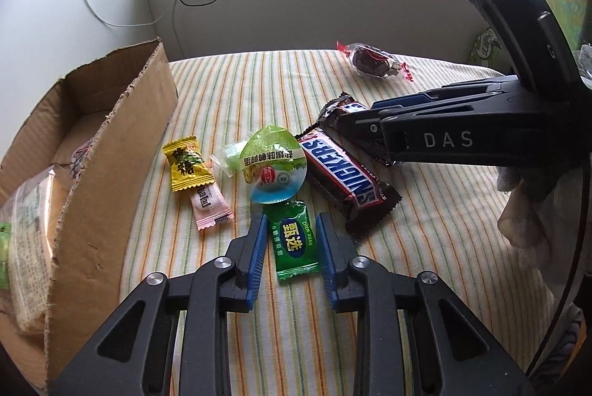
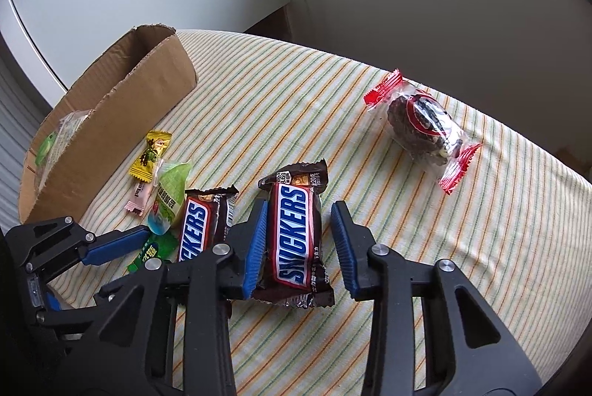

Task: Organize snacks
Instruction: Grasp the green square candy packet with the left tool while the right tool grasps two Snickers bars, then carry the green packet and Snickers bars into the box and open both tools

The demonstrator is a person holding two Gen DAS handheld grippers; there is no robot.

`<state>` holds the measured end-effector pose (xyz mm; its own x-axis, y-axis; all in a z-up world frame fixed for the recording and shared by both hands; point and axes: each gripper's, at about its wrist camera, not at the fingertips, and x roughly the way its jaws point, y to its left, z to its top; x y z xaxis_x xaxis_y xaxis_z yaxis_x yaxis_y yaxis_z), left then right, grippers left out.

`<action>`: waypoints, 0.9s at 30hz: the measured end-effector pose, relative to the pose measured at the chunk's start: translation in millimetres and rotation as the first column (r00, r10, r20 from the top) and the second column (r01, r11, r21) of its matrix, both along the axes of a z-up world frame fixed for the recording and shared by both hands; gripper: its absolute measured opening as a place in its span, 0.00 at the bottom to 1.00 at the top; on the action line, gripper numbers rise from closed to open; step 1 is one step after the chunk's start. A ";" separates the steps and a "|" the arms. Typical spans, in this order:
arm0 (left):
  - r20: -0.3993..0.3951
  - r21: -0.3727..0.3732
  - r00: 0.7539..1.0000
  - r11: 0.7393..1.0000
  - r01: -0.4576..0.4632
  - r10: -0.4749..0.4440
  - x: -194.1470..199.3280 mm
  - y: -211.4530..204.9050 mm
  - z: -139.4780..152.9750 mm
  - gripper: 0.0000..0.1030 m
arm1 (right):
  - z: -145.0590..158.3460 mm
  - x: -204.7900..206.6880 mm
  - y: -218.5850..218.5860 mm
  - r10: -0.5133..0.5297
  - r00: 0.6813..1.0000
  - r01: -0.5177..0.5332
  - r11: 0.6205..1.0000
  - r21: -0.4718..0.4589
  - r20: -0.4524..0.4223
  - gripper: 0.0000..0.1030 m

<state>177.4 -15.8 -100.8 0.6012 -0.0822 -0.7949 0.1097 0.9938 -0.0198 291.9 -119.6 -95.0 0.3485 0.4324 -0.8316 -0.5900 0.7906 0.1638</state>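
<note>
Two grippers: both were lowered over wrapped snacks on the striped tablecloth (image 2: pixel 407 248).
Left gripper (image 1: pixel 290 235): spread apart, its blue pads on either side of the green candy (image 1: pixel 294 240), not yet pressing it.
Right gripper (image 2: pixel 299 237): spread apart around one chocolate bar (image 2: pixel 294 237); the left pad lay against or just beside the wrapper, the right pad stood clear of it.
Second chocolate bar (image 2: pixel 194 229): lay just beside the first, between the two grippers.
Green candy, handling: judged very light, with a slick, crinkly wrapper; best pinched across the padded middle, not the flat crimped ends.
Chocolate bar, handling: judged firm and somewhat heavier, its glossy film likely slippery; a grip across the narrow width at mid-length would balance it.
Other loose snacks: a yellow candy (image 1: pixel 187 163), a pink candy (image 1: pixel 211 207) and a jelly cup (image 1: pixel 273 166) were clustered near the box; a clear-wrapped dark cake (image 2: pixel 421 129) lay well apart, toward the far edge.
Container: a cardboard box (image 1: pixel 111 174) with torn edges stood to the left, open at the top.
Box contents: at least one clear-wrapped pastry packet (image 1: pixel 26 248) lay inside; the remainder was hidden by the near wall.
Task progress: judged partly done, most snacks remaining outside the box.
</note>
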 end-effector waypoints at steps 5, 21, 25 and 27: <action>0.006 0.003 1.000 1.000 -0.001 0.001 -6.7 3.7 3.1 0.20 | 1.0 -6.3 3.0 0.004 1.000 -0.003 1.000 -0.024 0.028 0.29; 0.028 -0.029 1.000 1.000 0.009 -0.008 -28.3 5.0 13.4 0.17 | 14.6 -33.6 -19.9 -0.010 0.998 0.010 1.000 0.006 0.063 0.29; 0.050 -0.045 0.999 0.999 0.010 -0.007 -36.1 6.2 23.4 0.17 | 26.7 -42.8 -22.8 -0.012 0.997 0.011 1.000 0.014 0.079 0.29; 0.068 -0.056 0.998 0.998 0.010 -0.006 -41.3 8.4 31.3 0.17 | 35.0 -48.4 -22.6 -0.007 0.996 0.006 1.000 0.017 0.090 0.29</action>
